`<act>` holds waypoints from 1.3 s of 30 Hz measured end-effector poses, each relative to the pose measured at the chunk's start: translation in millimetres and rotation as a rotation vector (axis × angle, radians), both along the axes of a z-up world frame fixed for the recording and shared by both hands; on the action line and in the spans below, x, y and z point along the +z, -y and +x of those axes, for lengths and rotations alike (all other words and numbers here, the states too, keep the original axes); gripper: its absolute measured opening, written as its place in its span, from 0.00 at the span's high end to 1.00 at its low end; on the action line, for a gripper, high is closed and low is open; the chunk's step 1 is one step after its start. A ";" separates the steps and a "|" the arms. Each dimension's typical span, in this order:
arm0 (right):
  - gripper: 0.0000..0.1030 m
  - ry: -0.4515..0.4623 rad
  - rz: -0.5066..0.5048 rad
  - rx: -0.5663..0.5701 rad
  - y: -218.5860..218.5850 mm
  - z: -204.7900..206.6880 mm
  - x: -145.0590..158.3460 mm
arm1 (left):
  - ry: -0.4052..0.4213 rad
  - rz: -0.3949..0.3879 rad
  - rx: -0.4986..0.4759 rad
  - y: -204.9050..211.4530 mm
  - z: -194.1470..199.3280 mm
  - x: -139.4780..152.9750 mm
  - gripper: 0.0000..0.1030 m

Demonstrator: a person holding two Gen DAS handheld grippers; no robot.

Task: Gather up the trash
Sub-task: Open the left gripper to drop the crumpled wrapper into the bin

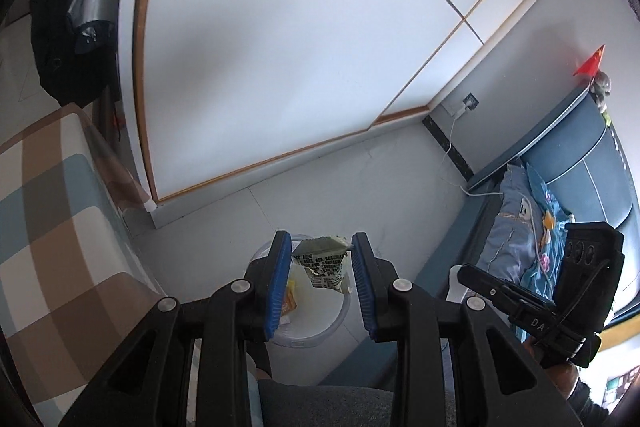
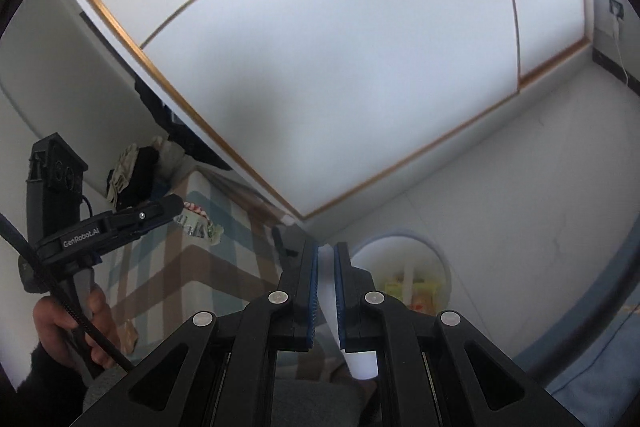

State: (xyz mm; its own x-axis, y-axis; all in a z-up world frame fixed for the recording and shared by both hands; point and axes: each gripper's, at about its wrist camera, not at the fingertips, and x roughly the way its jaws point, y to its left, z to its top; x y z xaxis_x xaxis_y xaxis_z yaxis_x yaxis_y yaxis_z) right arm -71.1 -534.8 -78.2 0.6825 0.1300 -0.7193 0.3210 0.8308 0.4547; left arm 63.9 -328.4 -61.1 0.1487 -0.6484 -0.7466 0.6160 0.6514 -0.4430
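In the left wrist view my left gripper (image 1: pixel 321 247) holds a crumpled black-and-white printed wrapper (image 1: pixel 323 261) between its blue pads, right above a round white trash bin (image 1: pixel 320 331) on the floor. The bin holds yellow and orange wrappers (image 1: pixel 287 301). In the right wrist view my right gripper (image 2: pixel 328 251) is shut on a white paper cup (image 2: pixel 362 363), to the left of the same bin (image 2: pixel 434 263). The left gripper (image 2: pixel 176 205) shows there with the wrapper (image 2: pixel 198 225) at its tip. The right gripper's body (image 1: pixel 576 287) shows at the right of the left view.
A table with a checked brown-blue cloth (image 1: pixel 52 211) stands left of the bin. A white wardrobe with gold trim (image 1: pixel 280 47) fills the back. A blue bed with bedding (image 1: pixel 532 227) is on the right. A dark jacket (image 1: pixel 72 19) hangs at the upper left.
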 end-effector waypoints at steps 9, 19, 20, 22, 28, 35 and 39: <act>0.92 -0.150 0.132 0.001 16.6 34.4 -86.3 | -0.109 0.089 -0.049 34.6 9.5 -41.4 0.75; 0.49 -0.222 0.258 -0.029 39.4 44.5 -142.0 | -0.231 0.191 -0.099 71.9 17.6 -85.2 0.75; 0.49 -0.221 0.265 -0.030 41.4 41.9 -144.7 | -0.232 0.208 -0.110 76.4 16.3 -89.2 0.75; 0.49 -0.228 0.264 -0.037 47.0 34.9 -147.7 | -0.232 0.235 -0.124 82.3 13.1 -95.7 0.75; 0.40 -0.240 0.275 -0.090 62.0 16.9 -152.0 | -0.290 0.303 -0.146 99.6 7.3 -112.9 0.75; 0.37 -0.231 0.264 -0.121 71.4 6.7 -144.3 | -0.324 0.347 -0.158 112.8 5.5 -119.9 0.74; 0.37 -0.224 0.268 -0.139 72.9 5.2 -142.1 | -0.288 0.359 -0.160 116.4 5.1 -114.1 0.62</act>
State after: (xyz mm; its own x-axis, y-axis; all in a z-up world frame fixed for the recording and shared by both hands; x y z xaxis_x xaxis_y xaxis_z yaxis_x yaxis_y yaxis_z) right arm -65.9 -607.7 -220.3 0.5367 0.2513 -0.8055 0.5383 0.6331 0.5562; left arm 68.9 -444.8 -175.3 -0.1773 -0.3400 -0.9236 0.6067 0.7011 -0.3746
